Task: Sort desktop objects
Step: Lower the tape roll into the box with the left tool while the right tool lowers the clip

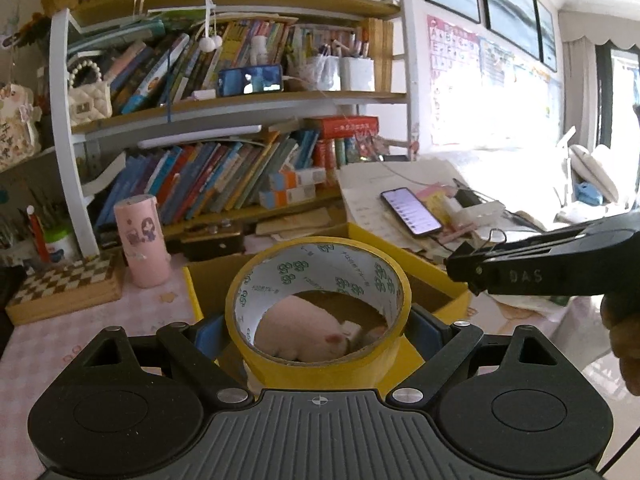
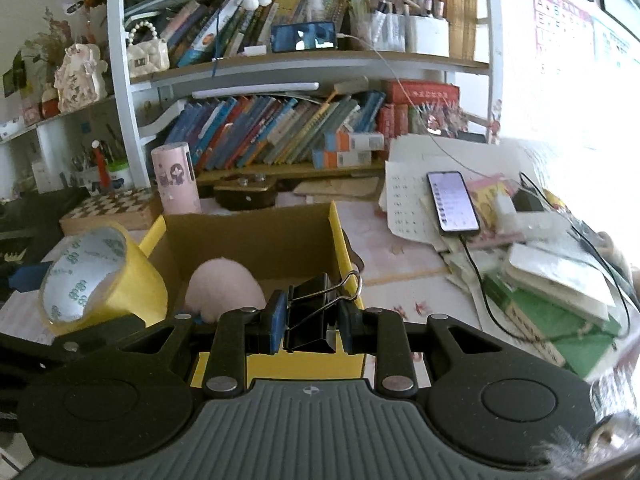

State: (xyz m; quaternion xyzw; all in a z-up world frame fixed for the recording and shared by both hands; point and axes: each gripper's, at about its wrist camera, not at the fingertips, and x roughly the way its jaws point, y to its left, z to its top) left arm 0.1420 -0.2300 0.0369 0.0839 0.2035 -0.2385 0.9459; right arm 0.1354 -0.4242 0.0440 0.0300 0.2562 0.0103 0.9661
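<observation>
My left gripper (image 1: pixel 318 334) is shut on a roll of yellow tape (image 1: pixel 320 374), its blue pads pressing both sides. The roll hangs over an open yellow cardboard box (image 1: pixel 416 256); through its hole a pink plush toy (image 1: pixel 300 332) shows, lying in the box. My right gripper (image 2: pixel 312 324) is shut on a black binder clip (image 2: pixel 310 320), above the box's near right wall (image 2: pixel 340 240). In the right wrist view the tape roll (image 2: pixel 132 280) is at the left, beside the plush toy (image 2: pixel 224 288). The right gripper (image 1: pixel 464 268) reaches in from the right in the left wrist view.
A pink cylinder (image 1: pixel 142 240) and a checkered wooden box (image 1: pixel 64 284) stand behind the box on the left. A lit phone (image 2: pixel 452 200) on a cable lies on papers to the right, near stacked books (image 2: pixel 552 304). A crowded bookshelf (image 1: pixel 240 100) closes the back.
</observation>
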